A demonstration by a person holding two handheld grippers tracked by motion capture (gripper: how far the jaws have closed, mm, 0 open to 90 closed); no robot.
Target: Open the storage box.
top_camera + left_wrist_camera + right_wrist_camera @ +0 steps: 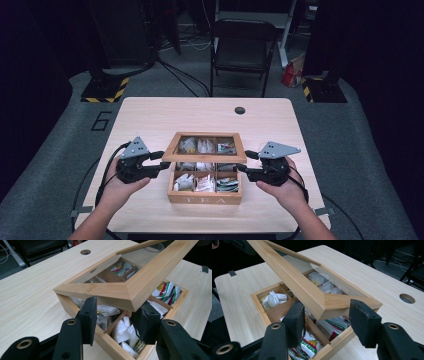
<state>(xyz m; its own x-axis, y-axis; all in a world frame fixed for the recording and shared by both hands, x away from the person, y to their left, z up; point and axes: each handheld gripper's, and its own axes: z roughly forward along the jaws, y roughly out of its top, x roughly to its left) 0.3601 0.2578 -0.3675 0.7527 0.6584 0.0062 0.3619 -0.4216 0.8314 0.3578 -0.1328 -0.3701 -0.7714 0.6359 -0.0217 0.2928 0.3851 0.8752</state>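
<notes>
At the near edge of the worktop [150,112], two hands come in from six o'clock, each carrying a gripper. The wooden tea box [205,196] sits at the worktop's centre, its front wall lettered "TEA". Its compartments hold paper-wrapped tea bags [122,331], some white, some printed green, red and yellow; the print is too small to read. The left gripper [162,163], at nine o'clock of the box, has its jaws apart, straddling the front left corner of the glass-paned lid [206,148]. The right gripper [242,163], at three o'clock, straddles the front right corner likewise. The lid is tilted up, hinged at the far side. Beyond, toward twelve o'clock, the worktop has a round cable hole [240,110], and a black folding chair [243,47] stands behind. A "6" [101,120] marks the floor at ten o'clock.
</notes>
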